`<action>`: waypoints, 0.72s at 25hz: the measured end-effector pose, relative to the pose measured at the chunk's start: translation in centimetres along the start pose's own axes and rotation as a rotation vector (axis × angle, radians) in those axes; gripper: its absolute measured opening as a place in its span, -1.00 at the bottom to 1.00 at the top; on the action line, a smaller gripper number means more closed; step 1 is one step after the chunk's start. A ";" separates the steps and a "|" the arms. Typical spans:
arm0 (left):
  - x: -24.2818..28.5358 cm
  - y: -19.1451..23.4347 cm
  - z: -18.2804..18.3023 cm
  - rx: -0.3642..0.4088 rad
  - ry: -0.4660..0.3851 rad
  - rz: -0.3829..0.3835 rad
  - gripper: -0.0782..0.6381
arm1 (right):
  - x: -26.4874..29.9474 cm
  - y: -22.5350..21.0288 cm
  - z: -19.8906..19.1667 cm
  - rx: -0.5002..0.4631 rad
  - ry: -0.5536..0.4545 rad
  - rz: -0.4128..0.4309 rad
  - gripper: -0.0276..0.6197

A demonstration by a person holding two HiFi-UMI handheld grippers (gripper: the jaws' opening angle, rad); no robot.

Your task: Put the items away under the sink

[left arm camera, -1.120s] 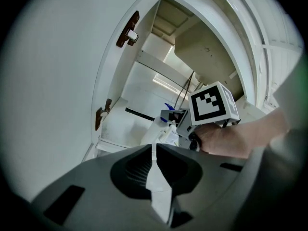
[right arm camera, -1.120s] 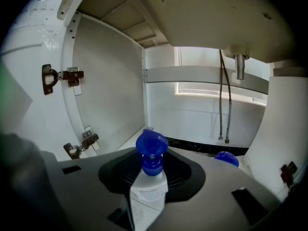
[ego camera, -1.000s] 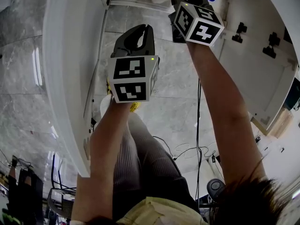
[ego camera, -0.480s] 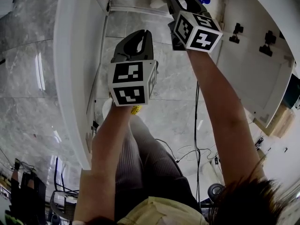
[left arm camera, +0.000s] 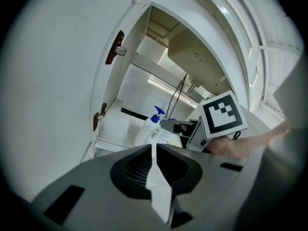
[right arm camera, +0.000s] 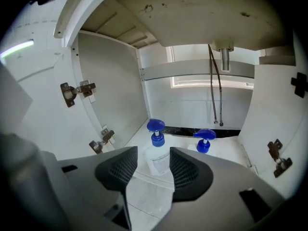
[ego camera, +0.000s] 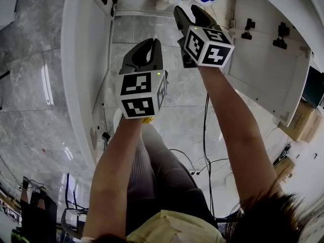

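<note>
Two clear plastic bottles with blue pump tops (right arm camera: 155, 137) stand on the white cabinet floor (right arm camera: 230, 152). The right gripper (right arm camera: 153, 154), jaws apart in line with the bottle nearer the front edge, should back straight out. The left gripper (left arm camera: 153, 147) is pinched closed and empty.

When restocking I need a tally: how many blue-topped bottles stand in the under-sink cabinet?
2. One blue-topped bottle stands on the cabinet floor just beyond the open right gripper. The second bottle stands to its right. More may be hidden behind the grippers.

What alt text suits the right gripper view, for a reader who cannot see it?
The right gripper, jaws apart, points into an open under-sink cabinet; one blue-topped pump bottle stands beyond the gap between them, a second bottle to its right. Pipes hang behind.
</note>
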State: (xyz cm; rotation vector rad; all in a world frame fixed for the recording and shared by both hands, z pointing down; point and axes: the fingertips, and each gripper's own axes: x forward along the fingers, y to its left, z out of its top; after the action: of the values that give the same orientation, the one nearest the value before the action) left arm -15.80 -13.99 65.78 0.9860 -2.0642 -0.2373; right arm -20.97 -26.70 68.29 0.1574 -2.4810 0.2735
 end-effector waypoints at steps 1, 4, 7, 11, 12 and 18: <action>-0.3 -0.2 -0.1 0.005 0.005 -0.003 -0.61 | -0.5 0.1 -0.1 0.008 0.004 0.002 -0.29; -1.1 -0.6 -0.4 0.010 0.016 -0.008 -0.61 | -2.1 0.4 -0.4 0.020 0.003 0.003 -0.29; -2.0 -0.8 -0.5 0.012 0.024 -0.010 -0.61 | -3.7 0.7 -0.6 0.030 0.004 0.002 -0.29; -3.2 -1.3 -0.3 0.008 0.027 -0.015 -0.61 | -5.7 1.1 -0.7 0.059 -0.002 -0.008 -0.29; -3.5 -1.6 -0.2 0.002 0.028 -0.019 -0.61 | -6.2 1.3 -0.7 0.067 -0.005 -0.008 -0.29; -5.0 -3.7 -0.4 0.007 0.050 -0.048 -0.61 | -9.5 2.1 -0.2 0.093 -0.024 -0.015 -0.29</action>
State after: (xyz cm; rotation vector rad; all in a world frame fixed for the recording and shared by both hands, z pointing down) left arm -11.62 -12.78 61.34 1.0365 -1.9991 -0.2285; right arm -13.71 -24.22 62.36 0.2190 -2.4906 0.3834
